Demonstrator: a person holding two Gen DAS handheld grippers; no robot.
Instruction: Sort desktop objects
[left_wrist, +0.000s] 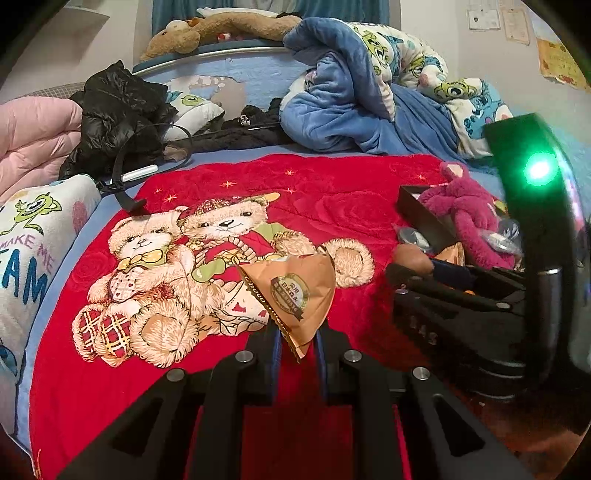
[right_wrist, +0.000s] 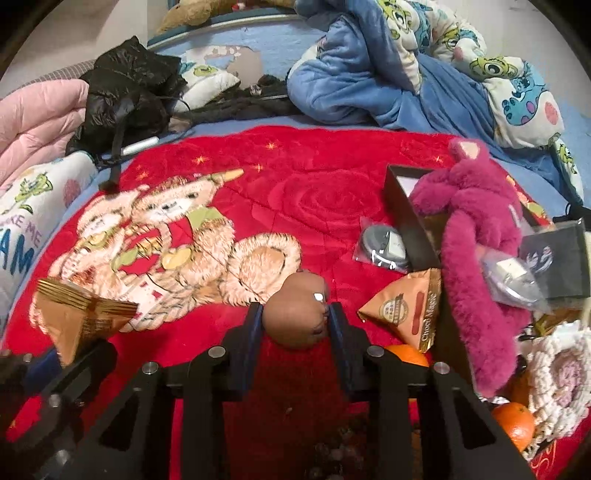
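My left gripper (left_wrist: 297, 334) is shut on a tan triangular snack packet (left_wrist: 295, 291) and holds it above the red teddy-bear blanket (left_wrist: 332, 199); the packet also shows in the right wrist view (right_wrist: 79, 317). My right gripper (right_wrist: 295, 317) is shut on a brown rounded object (right_wrist: 297, 314), also seen in the left wrist view (left_wrist: 413, 256). A second tan snack packet (right_wrist: 406, 314) lies by a black open box (right_wrist: 410, 218). A magenta plush toy (right_wrist: 476, 229) drapes over that box.
A bagged grey gadget (right_wrist: 384, 245) lies left of the box. Oranges (right_wrist: 513, 424) and a white knitted item (right_wrist: 557, 380) sit at the right. A black jacket (left_wrist: 118, 114), a pink quilt (left_wrist: 33, 136) and a heaped blue blanket (left_wrist: 354, 99) lie beyond the red blanket.
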